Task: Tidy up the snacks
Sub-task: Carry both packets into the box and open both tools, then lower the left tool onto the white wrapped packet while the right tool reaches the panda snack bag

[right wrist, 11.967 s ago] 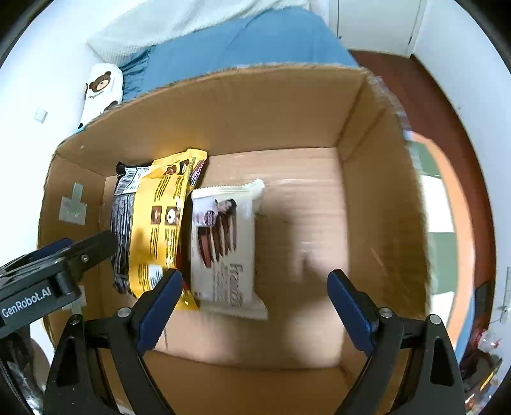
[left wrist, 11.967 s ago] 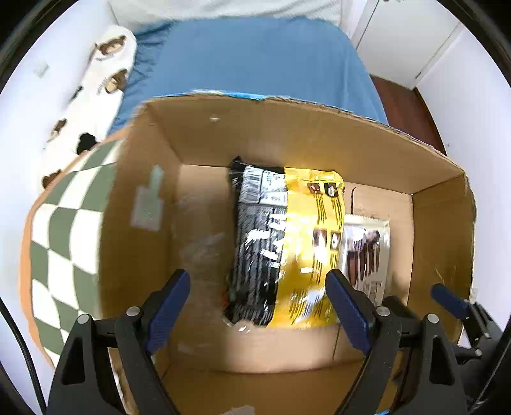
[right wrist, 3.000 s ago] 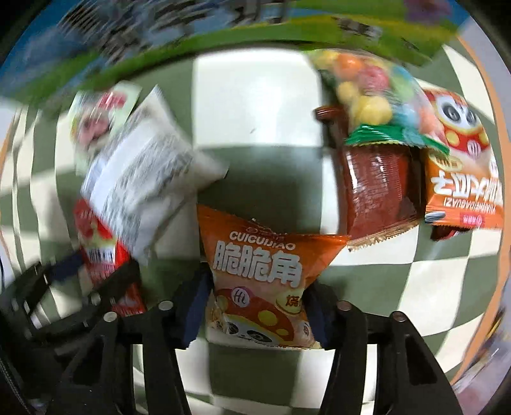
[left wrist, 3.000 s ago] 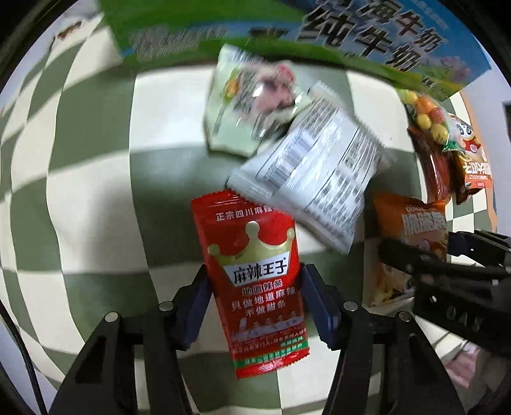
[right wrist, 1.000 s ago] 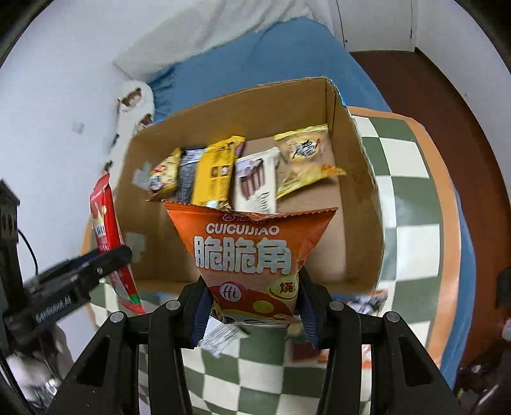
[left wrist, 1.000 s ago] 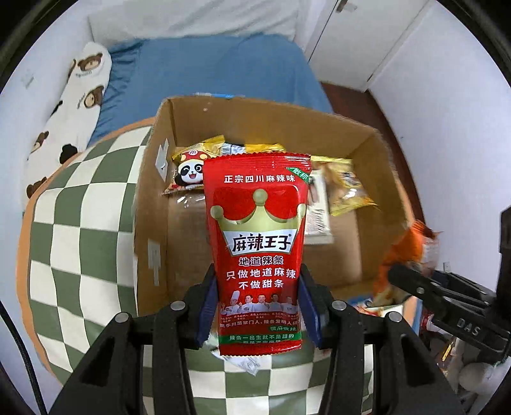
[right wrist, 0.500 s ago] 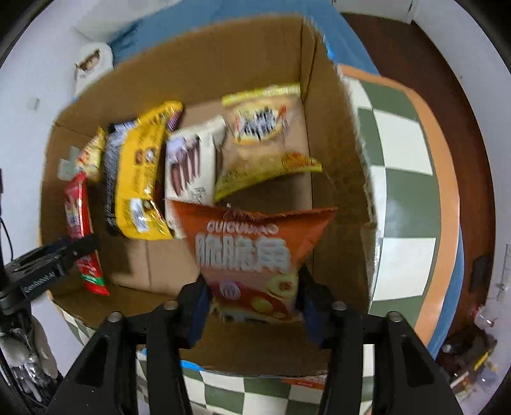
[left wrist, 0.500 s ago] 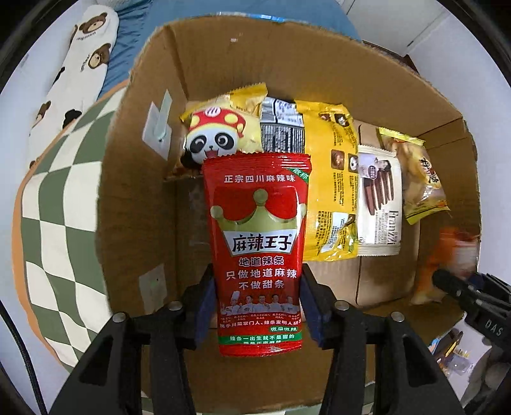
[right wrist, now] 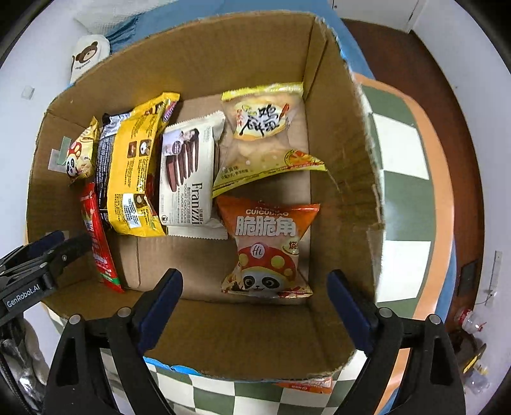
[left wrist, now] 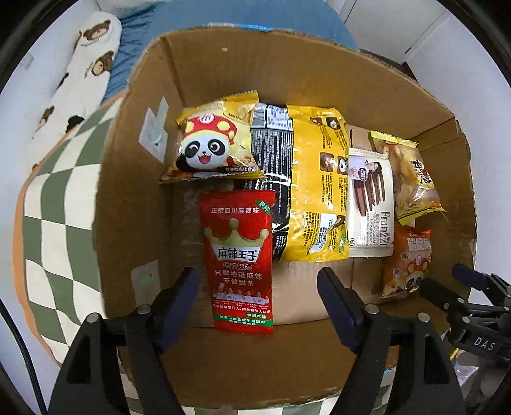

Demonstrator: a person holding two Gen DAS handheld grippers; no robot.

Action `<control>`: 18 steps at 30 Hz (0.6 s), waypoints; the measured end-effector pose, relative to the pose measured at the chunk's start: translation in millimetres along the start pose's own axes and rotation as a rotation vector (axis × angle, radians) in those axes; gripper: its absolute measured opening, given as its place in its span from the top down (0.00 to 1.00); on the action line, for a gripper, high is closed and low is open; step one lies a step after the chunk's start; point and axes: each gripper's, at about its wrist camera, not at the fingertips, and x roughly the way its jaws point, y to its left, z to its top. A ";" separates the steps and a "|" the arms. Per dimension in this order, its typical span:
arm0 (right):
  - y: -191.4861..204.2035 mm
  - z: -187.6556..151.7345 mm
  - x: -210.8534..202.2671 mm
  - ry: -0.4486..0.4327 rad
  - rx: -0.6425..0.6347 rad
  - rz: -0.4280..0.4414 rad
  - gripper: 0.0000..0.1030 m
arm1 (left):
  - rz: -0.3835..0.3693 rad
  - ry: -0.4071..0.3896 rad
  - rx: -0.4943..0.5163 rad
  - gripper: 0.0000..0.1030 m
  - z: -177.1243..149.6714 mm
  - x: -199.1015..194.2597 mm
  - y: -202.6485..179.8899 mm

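- Green-and-white checked cloth covers the round table under an open cardboard box; a blue bed and a bear-print pillow lie beyond the box's far wall.
- Left gripper hangs over the box's near-left part, jaws spread wide and holding nothing.
- Between its fingers, touching neither, a red spicy-strip packet lies flat on the box floor by the left wall, its bottom edge toward the near wall.
- Just past that packet's top edge sits a yellow panda bag in the far-left corner.
- Right gripper hovers over the near-right part of the box, jaws also wide apart and empty.
- An orange chip bag rests on the floor ahead of the right gripper's fingers, close to the right wall, clear of both fingers.
- Behind the orange bag, a yellow cracker bag occupies the far-right corner.
- Along the middle of the floor, from left to right: a black wrapper, a large yellow packet overlapping it, and a white Franzzi cookie pack touching the yellow one.
- Outside the near wall, part of another orange packet shows on the cloth.
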 end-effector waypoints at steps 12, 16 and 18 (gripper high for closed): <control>10.7 -28.9 -38.5 -0.180 0.000 -0.006 0.08 | 0.012 -0.177 0.012 0.09 -36.4 -44.1 -1.3; 9.5 -46.8 -55.4 -0.255 -0.003 -0.007 0.08 | 0.025 -0.251 0.017 0.09 -53.6 -65.3 -3.4; 12.6 -58.0 -64.5 -0.293 -0.008 -0.008 0.08 | 0.034 -0.289 0.025 0.09 -62.1 -75.9 -7.1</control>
